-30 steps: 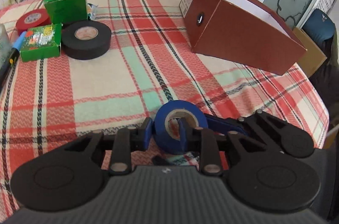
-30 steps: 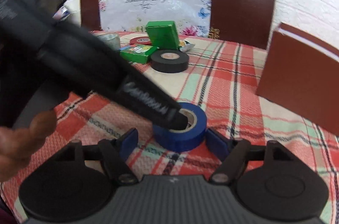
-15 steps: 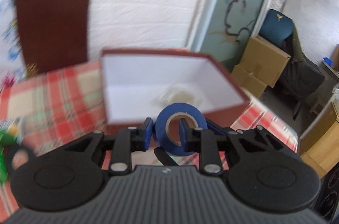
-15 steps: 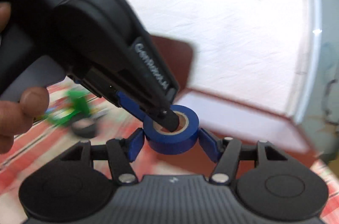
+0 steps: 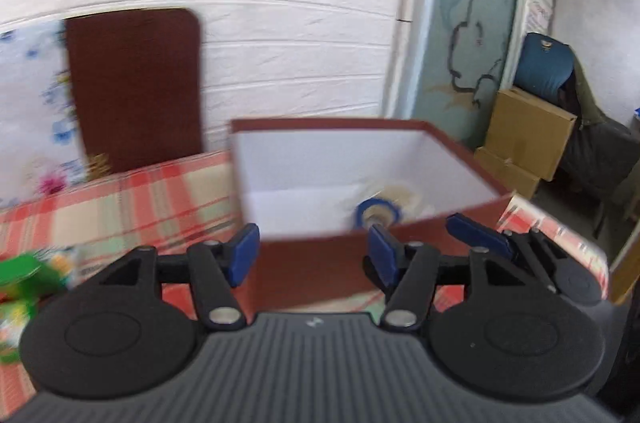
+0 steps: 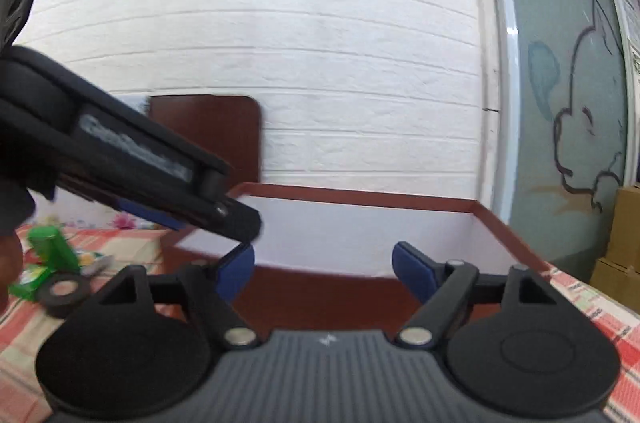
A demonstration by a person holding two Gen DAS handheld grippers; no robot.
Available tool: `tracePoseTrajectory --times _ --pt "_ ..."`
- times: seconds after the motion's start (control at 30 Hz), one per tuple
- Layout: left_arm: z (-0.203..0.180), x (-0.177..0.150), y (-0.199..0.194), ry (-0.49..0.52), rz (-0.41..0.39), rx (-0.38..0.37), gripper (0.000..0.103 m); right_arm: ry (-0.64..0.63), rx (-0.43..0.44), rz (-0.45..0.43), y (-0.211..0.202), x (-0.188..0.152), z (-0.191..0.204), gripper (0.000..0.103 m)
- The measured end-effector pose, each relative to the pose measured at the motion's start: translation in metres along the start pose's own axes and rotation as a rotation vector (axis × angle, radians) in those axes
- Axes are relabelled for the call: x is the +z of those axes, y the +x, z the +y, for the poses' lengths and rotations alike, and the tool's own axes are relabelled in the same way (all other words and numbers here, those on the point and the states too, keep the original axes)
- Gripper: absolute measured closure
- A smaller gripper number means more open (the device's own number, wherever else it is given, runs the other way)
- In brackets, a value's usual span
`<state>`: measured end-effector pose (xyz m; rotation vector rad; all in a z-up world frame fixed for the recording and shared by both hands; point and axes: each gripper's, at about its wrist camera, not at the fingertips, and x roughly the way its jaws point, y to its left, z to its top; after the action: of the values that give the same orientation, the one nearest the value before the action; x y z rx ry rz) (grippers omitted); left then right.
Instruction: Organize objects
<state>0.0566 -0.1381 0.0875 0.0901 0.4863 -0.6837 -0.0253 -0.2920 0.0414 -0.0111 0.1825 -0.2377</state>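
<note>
A brown box (image 5: 320, 263) with a white inside stands on the plaid table (image 5: 120, 199). A blue tape roll (image 5: 377, 213) lies inside it beside a pale tape roll (image 5: 400, 193). My left gripper (image 5: 314, 253) is open and empty, just in front of the box's near wall. My right gripper (image 6: 324, 269) is open and empty, facing the same box (image 6: 400, 223). The left gripper's body (image 6: 140, 167) crosses the right wrist view from the left. The right gripper's blue finger (image 5: 476, 237) shows in the left wrist view.
A green box (image 6: 52, 249) and a black tape roll (image 6: 64, 293) lie on the table at the left. A brown chair back (image 5: 136, 83) stands behind the table against the white wall. Cardboard boxes (image 5: 528, 139) are stacked at the right.
Both grippers carried the blue tape roll from the table up to the box. Both opened and let it go. The roll now lies inside the box.
</note>
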Motion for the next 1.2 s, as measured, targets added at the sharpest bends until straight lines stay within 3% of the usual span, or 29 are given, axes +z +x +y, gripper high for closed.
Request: tracePoseTrajectory --times 0.07,0.13,0.27,0.33,0.37,0.47,0.5,0.57,0.63,0.77,0.93,0.97,1.0,1.03,1.2 --pt "0.026 -0.023 -0.013 -0.015 0.040 0.082 0.041 -0.025 0.098 0.055 -0.003 -0.009 0.018 0.025" --pt "0.055 -0.047 -0.019 -0.039 0.095 0.184 0.042 -0.040 0.216 0.165 0.009 -0.015 0.037 0.029" --pt "0.116 -0.093 -0.040 -0.179 0.187 0.330 0.043 -0.101 0.417 0.294 0.031 -0.014 0.089 0.030" --pt "0.138 -0.111 -0.047 -0.256 0.208 0.363 0.043 -0.154 0.481 0.310 0.045 -0.014 0.119 0.028" --pt "0.144 -0.120 -0.052 -0.270 0.169 0.358 0.043 -0.181 0.500 0.318 0.051 -0.013 0.137 0.027" --pt "0.144 -0.129 -0.057 -0.253 0.094 0.328 0.043 -0.226 0.513 0.355 0.088 -0.017 0.180 0.022" --pt "0.138 -0.126 -0.052 -0.228 0.097 0.342 0.040 -0.250 0.523 0.362 0.101 -0.018 0.195 0.014" --pt "0.127 -0.125 -0.047 -0.172 0.103 0.362 0.035 -0.322 0.511 0.422 0.124 -0.024 0.220 0.015" --pt "0.127 -0.128 -0.047 -0.155 0.102 0.362 0.034 -0.292 0.527 0.444 0.137 -0.025 0.225 0.022" --pt "0.136 -0.133 -0.054 -0.194 0.087 0.333 0.033 -0.288 0.524 0.464 0.117 -0.030 0.210 0.022" --pt "0.134 -0.127 -0.051 -0.180 0.124 0.315 0.035 -0.276 0.481 0.477 0.044 -0.045 0.154 0.022" --pt "0.132 -0.121 -0.050 -0.194 0.134 0.270 0.040 -0.275 0.466 0.481 0.027 -0.049 0.142 0.022" --pt "0.128 -0.114 -0.048 -0.213 0.146 0.191 0.053 -0.268 0.445 0.486 0.009 -0.052 0.130 0.022" --pt "0.122 -0.106 -0.043 -0.223 0.163 0.110 0.058 -0.259 0.425 0.488 -0.004 -0.054 0.116 0.022" --pt "0.069 -0.070 -0.007 -0.185 0.240 -0.122 0.058 -0.190 0.358 0.476 -0.037 -0.062 0.084 0.018"
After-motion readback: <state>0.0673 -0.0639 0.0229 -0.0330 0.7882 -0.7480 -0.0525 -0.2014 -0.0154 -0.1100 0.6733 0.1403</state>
